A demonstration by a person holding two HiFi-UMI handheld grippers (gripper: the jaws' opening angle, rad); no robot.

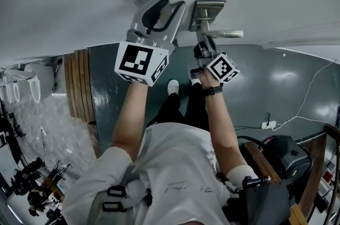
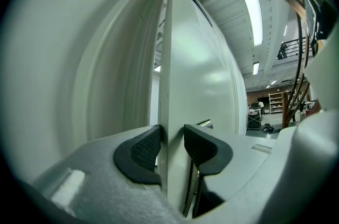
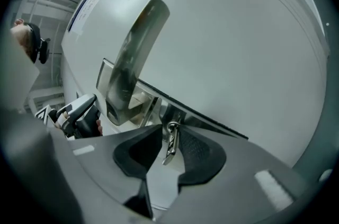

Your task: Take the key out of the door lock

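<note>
A small metal key sticks out of the lock just below the silver lever handle on the white door. A second small metal piece hangs from its ring. My right gripper is shut on the key, one dark pad on each side of it. In the head view the right gripper sits under the handle, and the key is hidden there. My left gripper is shut on the door's free edge, seen in the head view as the left gripper reaching to the door.
The door frame and wall stand left of the door edge. Below me lie a dark green floor, a wooden strip, a white cable with a socket and a dark cart at the right.
</note>
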